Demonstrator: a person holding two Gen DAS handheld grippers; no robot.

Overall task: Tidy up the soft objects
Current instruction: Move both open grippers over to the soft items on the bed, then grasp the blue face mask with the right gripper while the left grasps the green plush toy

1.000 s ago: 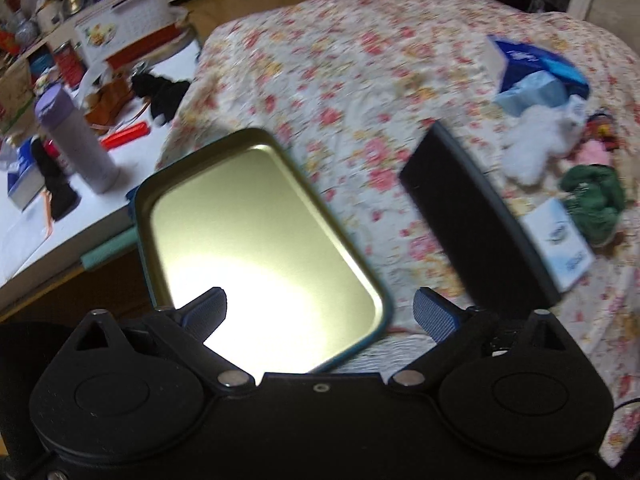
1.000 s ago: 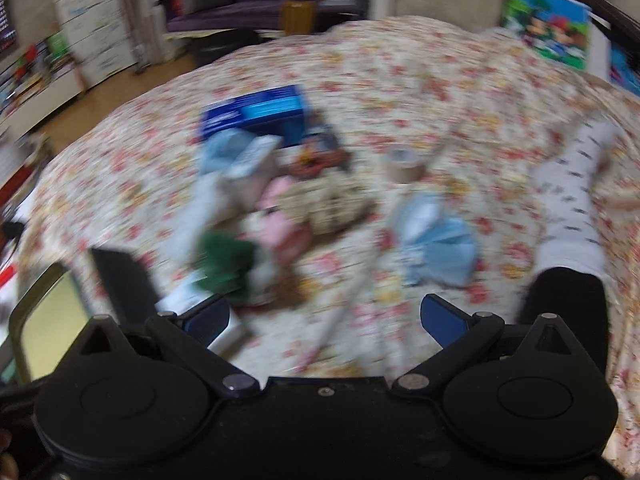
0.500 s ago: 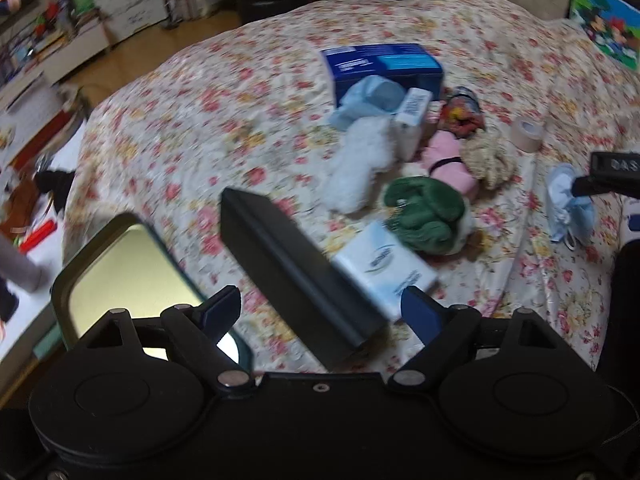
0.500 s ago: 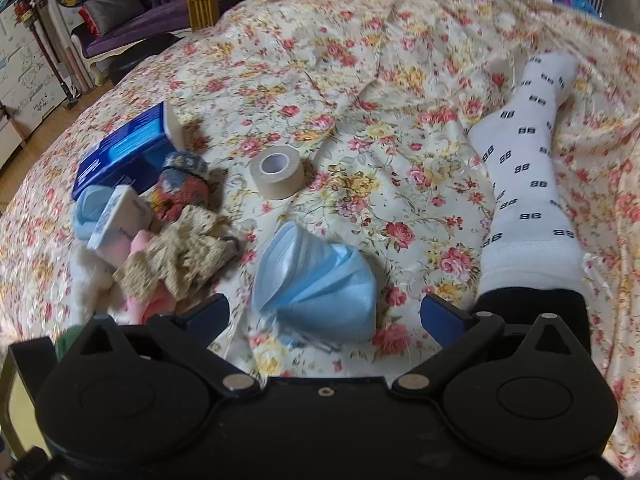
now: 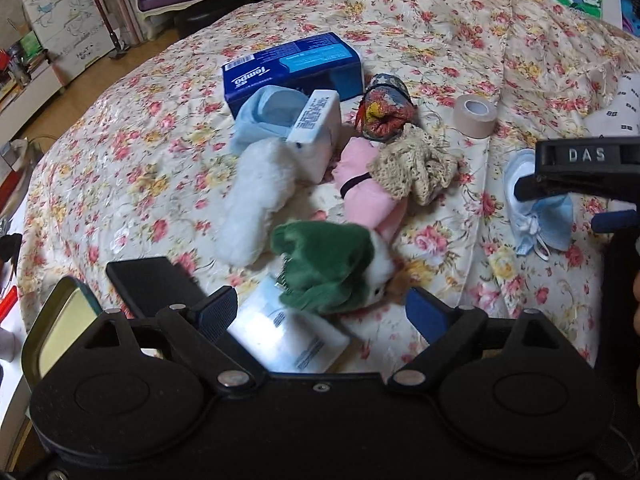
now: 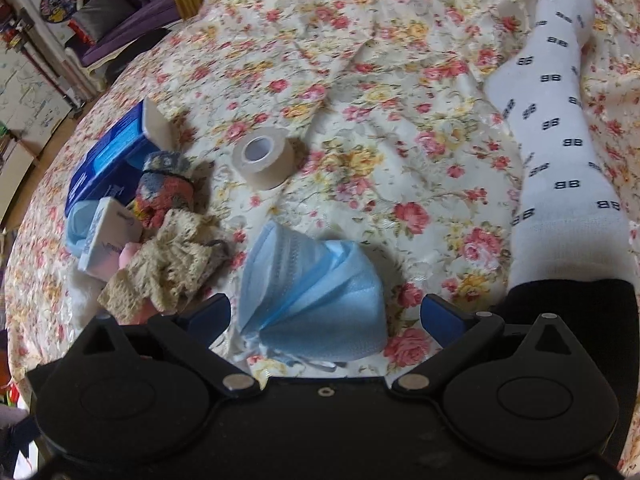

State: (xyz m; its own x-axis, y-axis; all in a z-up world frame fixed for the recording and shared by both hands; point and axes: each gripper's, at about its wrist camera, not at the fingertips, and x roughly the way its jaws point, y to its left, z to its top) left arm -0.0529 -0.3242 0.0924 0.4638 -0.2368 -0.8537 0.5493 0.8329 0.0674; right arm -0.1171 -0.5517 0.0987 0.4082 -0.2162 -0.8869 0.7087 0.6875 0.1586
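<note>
Soft things lie in a heap on the floral bed cover: a green cloth, a white fluffy piece, a pink cloth, a beige knit and a patterned roll. My left gripper is open, just above the green cloth. A blue face mask lies between the open fingers of my right gripper. The right gripper also shows in the left wrist view, over the mask.
A blue tissue box, a small white box, a tape roll, a tissue pack, a black case and an open tin lie on the bed. A leg in a white sock rests on the right.
Both grippers have swung right and moved in: the left from the tin toward the green cloth, the right down over the blue mask. Both stay open.
</note>
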